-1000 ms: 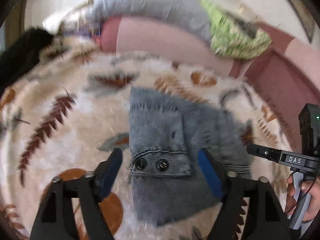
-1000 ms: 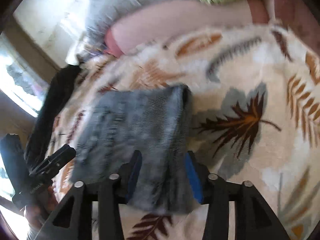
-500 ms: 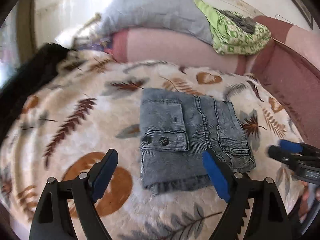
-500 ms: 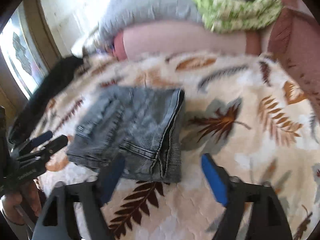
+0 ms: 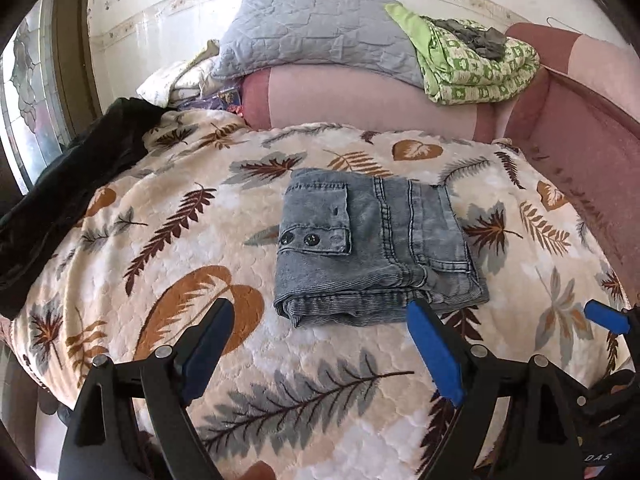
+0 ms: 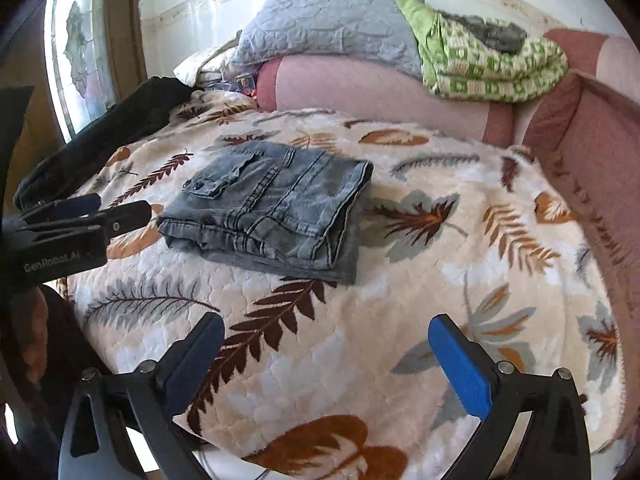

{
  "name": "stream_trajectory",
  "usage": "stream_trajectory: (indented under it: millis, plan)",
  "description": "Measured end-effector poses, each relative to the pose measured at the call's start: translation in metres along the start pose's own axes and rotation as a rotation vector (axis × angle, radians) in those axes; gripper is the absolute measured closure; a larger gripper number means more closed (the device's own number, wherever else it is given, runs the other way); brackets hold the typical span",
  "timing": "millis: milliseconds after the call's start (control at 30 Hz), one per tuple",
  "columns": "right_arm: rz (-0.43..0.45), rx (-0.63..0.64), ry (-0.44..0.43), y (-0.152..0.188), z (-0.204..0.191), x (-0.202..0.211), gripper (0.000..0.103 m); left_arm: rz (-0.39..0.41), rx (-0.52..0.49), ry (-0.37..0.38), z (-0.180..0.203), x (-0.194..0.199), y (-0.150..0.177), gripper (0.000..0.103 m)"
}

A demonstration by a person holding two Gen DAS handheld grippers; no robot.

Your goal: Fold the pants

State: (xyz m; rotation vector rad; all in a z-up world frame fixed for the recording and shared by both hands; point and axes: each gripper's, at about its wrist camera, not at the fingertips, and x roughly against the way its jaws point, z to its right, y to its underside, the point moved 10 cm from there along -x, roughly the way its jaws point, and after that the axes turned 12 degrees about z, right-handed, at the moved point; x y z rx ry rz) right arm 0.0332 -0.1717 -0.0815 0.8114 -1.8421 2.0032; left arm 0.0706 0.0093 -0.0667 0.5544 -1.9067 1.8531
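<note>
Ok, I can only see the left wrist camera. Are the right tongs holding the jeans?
Observer: No. The right wrist view shows the right tongs opening, with only the leaf blanket between them.
Child: Where are the jeans from there?
Observer: The jeans lie beyond the tongs and off to the left, not touched by them.
Child: Does the side look neat?
Observer: Their right edge shows a thick fold of several stacked layers, lying fairly even.
</note>
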Motion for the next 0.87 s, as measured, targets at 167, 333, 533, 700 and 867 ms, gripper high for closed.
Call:
stream_trajectory:
  millis: [167, 333, 533, 700, 867]
  plan:
    - [0.0, -0.016, 0.038, -0.009, 0.009, 0.006, 0.0, 0.002, -0.017, 0.0, 0.007, 0.009, -0.003, 0.014]
    - [-0.006, -0.036, 0.056, -0.015, 0.015, 0.007, 0.0, -0.006, -0.014, -0.001, 0.007, 0.011, -0.004, 0.013]
    - [-0.004, -0.026, 0.063, -0.021, 0.011, 0.008, 0.0, -0.013, -0.012, -0.009, 0.005, 0.01, -0.004, 0.012]
    - [0.003, -0.023, 0.069, -0.027, 0.01, 0.008, 0.0, -0.016, 0.005, 0.018, 0.006, 0.01, -0.007, 0.008]
    - [0.003, -0.027, 0.073, -0.031, 0.011, 0.005, 0.0, -0.005, 0.007, 0.043, 0.009, 0.003, -0.018, 0.008]
